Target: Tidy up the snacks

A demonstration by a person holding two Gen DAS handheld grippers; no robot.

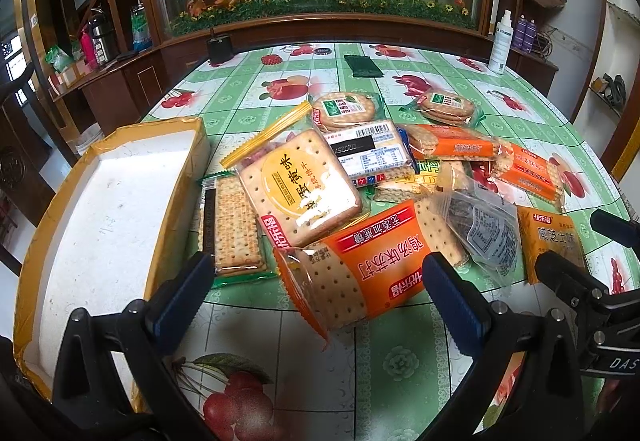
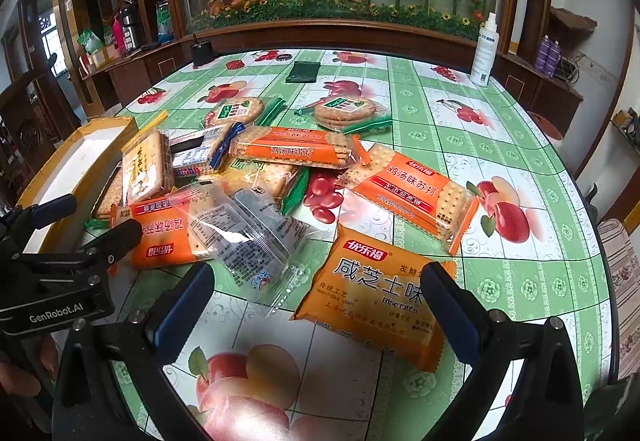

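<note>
Several snack packets lie heaped on a fruit-print tablecloth [image 1: 320, 369]. My left gripper [image 1: 316, 289] is open, its jaws standing either side of the near end of an orange soda cracker pack [image 1: 360, 265], not touching it. Behind that lies a yellow-label cracker pack [image 1: 304, 185]. A foam-lined box [image 1: 108, 209] with yellow taped edges stands empty at the left. My right gripper [image 2: 316, 297] is open low over the table, with an orange cheese biscuit bag [image 2: 380, 301] between and beyond its fingers. A clear seaweed packet [image 2: 248, 241] lies to its left.
Round biscuit packs [image 1: 348, 109] and further orange cracker packs [image 2: 408, 189] lie deeper in the heap. A white spray bottle [image 2: 484, 53], a dark green pouch [image 2: 303, 72] and a black holder [image 1: 219, 47] stand at the far side. A wooden cabinet runs behind the table.
</note>
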